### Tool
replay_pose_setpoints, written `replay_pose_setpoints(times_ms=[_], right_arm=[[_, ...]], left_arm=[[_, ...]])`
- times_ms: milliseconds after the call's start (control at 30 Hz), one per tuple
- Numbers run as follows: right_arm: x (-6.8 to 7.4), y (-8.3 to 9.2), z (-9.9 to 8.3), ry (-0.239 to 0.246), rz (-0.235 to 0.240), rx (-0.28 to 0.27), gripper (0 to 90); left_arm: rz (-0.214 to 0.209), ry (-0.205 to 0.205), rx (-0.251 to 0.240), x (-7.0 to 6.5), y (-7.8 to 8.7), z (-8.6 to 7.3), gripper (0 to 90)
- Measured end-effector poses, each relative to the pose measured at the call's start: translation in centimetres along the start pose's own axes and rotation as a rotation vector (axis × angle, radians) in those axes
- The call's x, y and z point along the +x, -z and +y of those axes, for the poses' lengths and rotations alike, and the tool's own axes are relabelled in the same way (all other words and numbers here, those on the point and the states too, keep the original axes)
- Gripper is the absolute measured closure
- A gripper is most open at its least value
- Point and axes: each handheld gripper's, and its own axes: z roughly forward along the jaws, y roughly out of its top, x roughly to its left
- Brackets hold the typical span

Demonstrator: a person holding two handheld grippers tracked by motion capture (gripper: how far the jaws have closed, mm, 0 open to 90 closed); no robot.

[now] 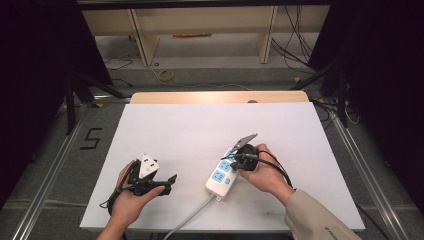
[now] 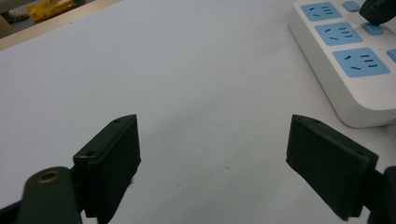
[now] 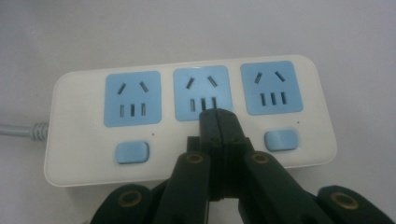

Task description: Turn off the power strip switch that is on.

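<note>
While the right tool presses its closed tips on the power strip, the left tool gapes wide over bare desk.

One white power strip lies on the white desk, near its front edge and right of centre, with a grey cord running off its near end; it carries three blue sockets in a row, and two blue switches show, one below each outer socket. There are two tools, one in each hand. The right tool's jaws are shut flat against each other with nothing between them, and their tips rest on the strip at the lower edge of the middle socket, covering the spot between the two switches. The left tool's jaws stand far apart and empty, touching nothing, well apart from the strip.
</note>
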Motion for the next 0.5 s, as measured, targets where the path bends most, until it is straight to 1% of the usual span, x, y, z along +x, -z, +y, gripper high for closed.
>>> replay_pose_setpoints(times_ms=[333,500], right_arm=[[0.02,0.07,-0.06,0.009,-0.002,-0.006,90.0],[-0.03,0.37,-0.07,0.009,-0.003,-0.021,90.0]], left_arm=[[0.001,0.000,0.000,0.03,0.01,-0.02,17.3],[0.001,0.001,0.001,0.06,0.01,-0.03,17.3]])
